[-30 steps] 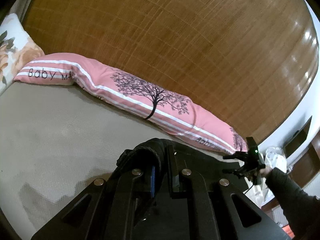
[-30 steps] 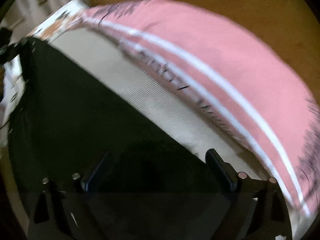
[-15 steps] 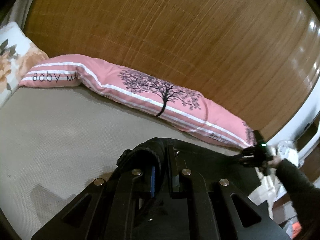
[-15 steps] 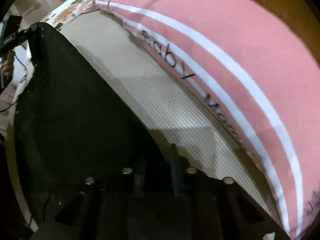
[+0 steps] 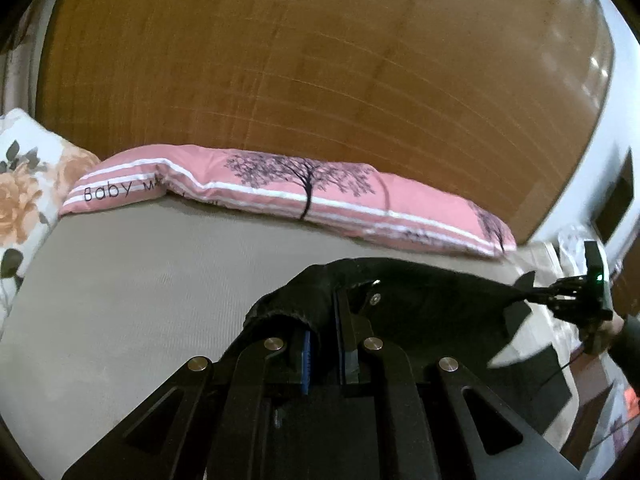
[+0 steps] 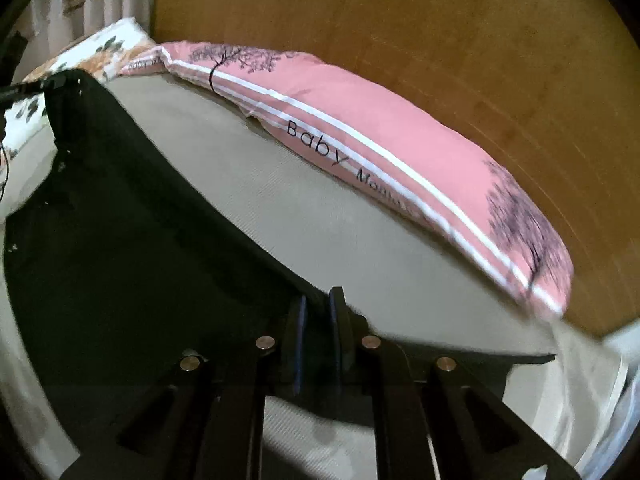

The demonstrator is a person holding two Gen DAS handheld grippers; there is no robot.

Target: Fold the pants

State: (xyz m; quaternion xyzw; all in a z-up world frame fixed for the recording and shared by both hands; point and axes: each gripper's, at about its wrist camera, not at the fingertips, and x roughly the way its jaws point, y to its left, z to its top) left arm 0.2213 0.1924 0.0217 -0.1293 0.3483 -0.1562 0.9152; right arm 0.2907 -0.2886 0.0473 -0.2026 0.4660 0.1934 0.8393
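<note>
The black pants [image 5: 424,300] hang stretched between my two grippers above the beige bed [image 5: 140,280]. My left gripper [image 5: 326,304] is shut on one bunched end of the pants. In the left wrist view my right gripper [image 5: 532,296] shows at the far right, pinching the other end. In the right wrist view my right gripper [image 6: 316,308] is shut on the edge of the pants [image 6: 120,216], which spread to the left, where the left gripper [image 6: 44,82] holds the far corner.
A long pink pillow [image 5: 320,196] with tree prints lies along the wooden headboard [image 5: 320,80]. A floral pillow [image 5: 20,184] sits at the bed's left end. The bed edge and room clutter [image 5: 572,240] lie to the right.
The right gripper went from open to shut on the pants edge. Both grippers rose and pulled back from the pink pillow, and the pants now stretch taut between them.
</note>
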